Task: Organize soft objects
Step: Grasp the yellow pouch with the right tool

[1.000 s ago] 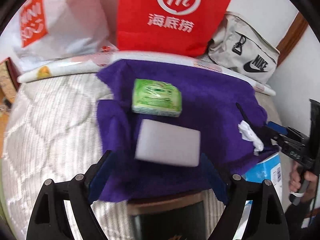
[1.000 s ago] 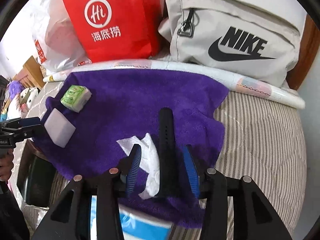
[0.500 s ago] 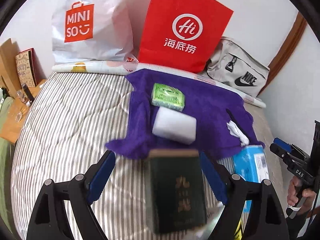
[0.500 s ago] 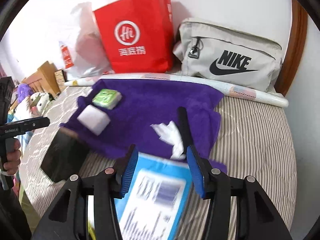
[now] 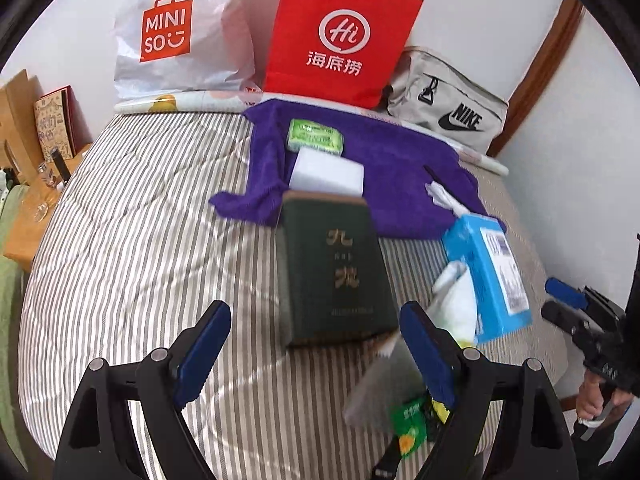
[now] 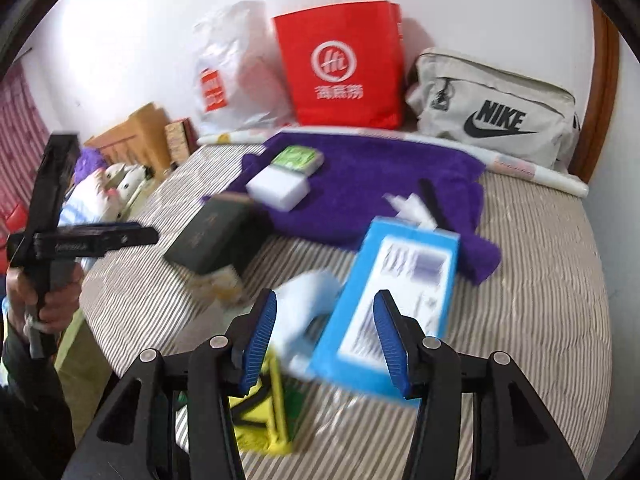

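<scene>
Both grippers have drawn back from the purple terry towel, so the dark green box with gold characters and the light blue tissue pack now show on the striped bed in front of it. On the towel lie a green wrapped packet, a white sponge block just in front of it, a crumpled white tissue and a black strap near the right edge.

Left gripper hovers above the bed with its jaws standing wide and nothing between them; the green box lies beyond the blue pads. Right gripper has just been opening its jaws; they stand partly apart above the blurred tissue pack, gripping nothing. A yellow and green packet lies below its left finger.

Behind the towel stand a white plastic MINISO bag, a red paper bag with a white logo and a beige Nike pouch, against a white wall. A person's hand holds the left gripper's handle at the bed's edge.
</scene>
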Demonstrator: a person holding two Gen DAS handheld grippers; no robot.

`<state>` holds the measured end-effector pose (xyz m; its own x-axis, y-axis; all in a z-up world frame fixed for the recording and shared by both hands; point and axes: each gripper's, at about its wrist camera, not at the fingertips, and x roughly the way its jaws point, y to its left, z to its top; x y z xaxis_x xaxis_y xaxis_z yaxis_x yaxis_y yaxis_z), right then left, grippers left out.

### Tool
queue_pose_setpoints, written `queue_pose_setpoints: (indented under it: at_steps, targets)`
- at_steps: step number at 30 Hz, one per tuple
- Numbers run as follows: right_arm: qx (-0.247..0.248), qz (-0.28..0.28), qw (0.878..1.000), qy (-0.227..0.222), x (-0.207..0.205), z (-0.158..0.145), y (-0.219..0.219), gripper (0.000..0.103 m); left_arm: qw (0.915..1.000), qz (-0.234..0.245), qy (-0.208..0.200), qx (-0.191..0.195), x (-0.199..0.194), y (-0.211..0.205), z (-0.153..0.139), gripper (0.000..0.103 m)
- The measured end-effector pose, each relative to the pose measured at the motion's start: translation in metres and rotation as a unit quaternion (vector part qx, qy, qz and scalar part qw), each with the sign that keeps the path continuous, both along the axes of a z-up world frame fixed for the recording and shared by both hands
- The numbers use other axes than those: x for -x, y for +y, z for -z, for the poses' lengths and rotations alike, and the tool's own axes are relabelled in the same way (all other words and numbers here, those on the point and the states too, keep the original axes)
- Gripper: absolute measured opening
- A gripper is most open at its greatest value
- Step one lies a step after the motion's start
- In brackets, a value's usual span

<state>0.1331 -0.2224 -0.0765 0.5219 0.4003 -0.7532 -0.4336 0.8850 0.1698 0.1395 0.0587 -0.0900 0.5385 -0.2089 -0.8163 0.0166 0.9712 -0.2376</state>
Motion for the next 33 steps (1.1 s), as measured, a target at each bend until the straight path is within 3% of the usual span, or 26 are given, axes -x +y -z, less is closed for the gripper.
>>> queue_pose_setpoints:
  at_steps: [8,19,24,33]
  targets:
    - [-0.017,-0.033,0.999,0.019,0.045,0.031,0.016,0.063,1.0,0.004,0.003,-0.003,0.026,-0.002,0.01,0.085]
    - [0.033,-0.043,0.998,0.038,0.053,0.075,0.047,0.063,0.9997,0.005,0.021,0.008,0.038,0.009,0.037,0.085]
    - [0.047,-0.041,0.997,0.035,0.054,0.082,0.056,0.075,0.9995,0.004,0.028,0.013,0.038,0.013,0.044,0.085]
    - [0.065,-0.041,0.996,0.049,0.048,0.097,0.065,0.077,0.9994,0.007,0.03,0.018,0.041,0.013,0.048,0.085]
